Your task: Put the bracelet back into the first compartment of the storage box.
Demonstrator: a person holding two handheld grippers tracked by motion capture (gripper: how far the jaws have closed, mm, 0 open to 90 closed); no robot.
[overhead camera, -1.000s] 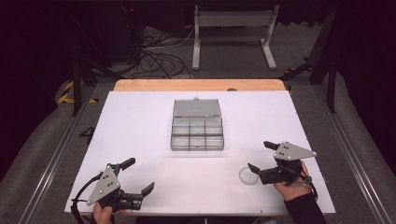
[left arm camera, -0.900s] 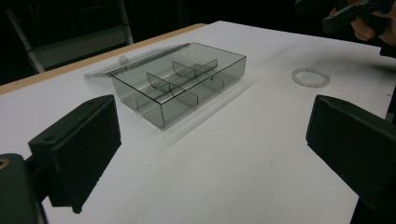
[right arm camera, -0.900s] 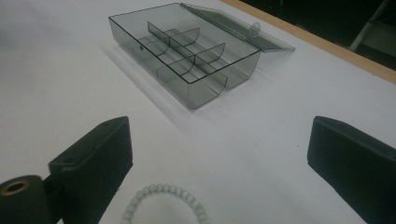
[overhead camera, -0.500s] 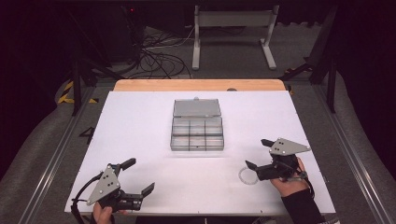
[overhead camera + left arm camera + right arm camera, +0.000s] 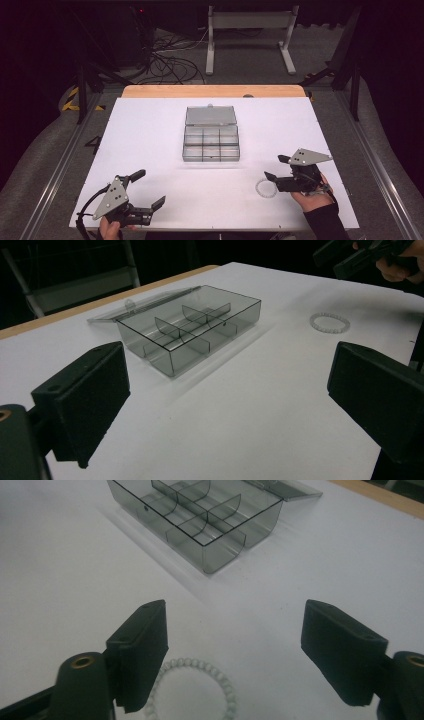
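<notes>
Near table edge: right gripper (image 5: 272, 170) poised at the bead bracelet (image 5: 265, 189), jaws parted and just been closing, nothing pinched yet.

Bracelet lies flat on the white table (image 5: 150, 130), partly under the jaw tips in the right gripper view; probably light, floppy, beads slippery, so pinch across one side of the ring. Left gripper (image 5: 150, 189) released, idle. Farther off, the clear compartment box (image 5: 211, 142) stands open.

The white table (image 5: 150, 150) lies bare at lower centre of the high view, and only the open compartment box (image 5: 211, 142) (lid laid back) at centre and the bead bracelet (image 5: 265, 188) at lower right take room.
</notes>
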